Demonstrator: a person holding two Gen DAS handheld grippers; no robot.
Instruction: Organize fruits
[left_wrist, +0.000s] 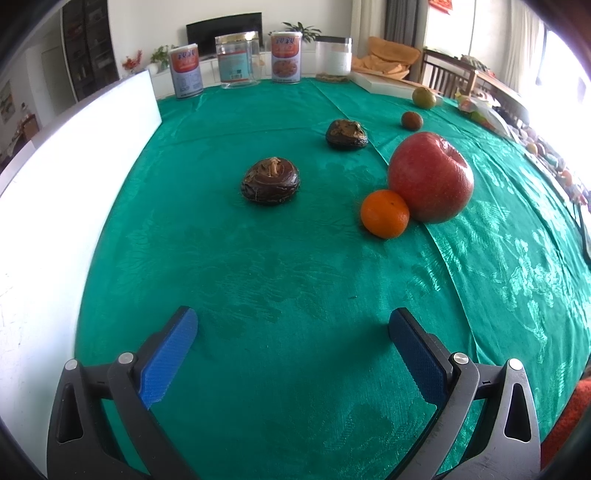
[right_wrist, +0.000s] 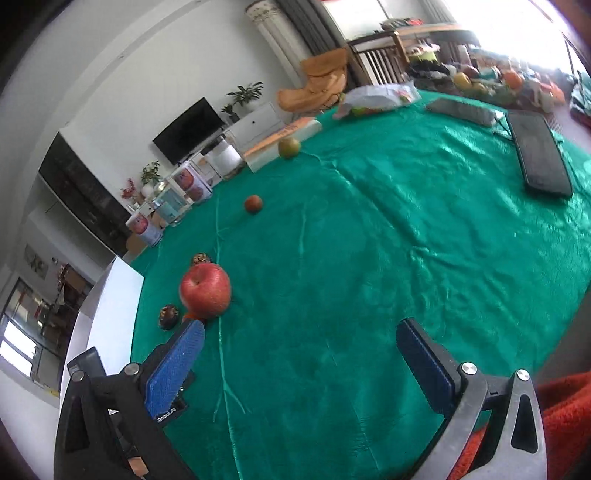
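Observation:
On the green tablecloth (left_wrist: 258, 258) a red apple (left_wrist: 430, 177) touches a small orange (left_wrist: 385, 213). Two dark brown wrinkled fruits lie left of them, one nearer (left_wrist: 270, 180) and one farther (left_wrist: 346, 134). A small brownish fruit (left_wrist: 411, 120) and a green fruit (left_wrist: 424, 97) lie farther back. My left gripper (left_wrist: 291, 321) is open and empty above the cloth, short of the fruits. My right gripper (right_wrist: 301, 328) is open and empty; the apple (right_wrist: 205, 291) sits just beyond its left finger, with the small brownish fruit (right_wrist: 253, 204) and green fruit (right_wrist: 289, 147) farther off.
A white board (left_wrist: 74, 177) stands along the table's left edge. Cans and jars (left_wrist: 236, 61) line the far edge. A flat box (right_wrist: 280, 140), a plastic bag (right_wrist: 376, 96), a black keyboard (right_wrist: 539, 155) and a grey flat case (right_wrist: 461, 110) lie on the right side.

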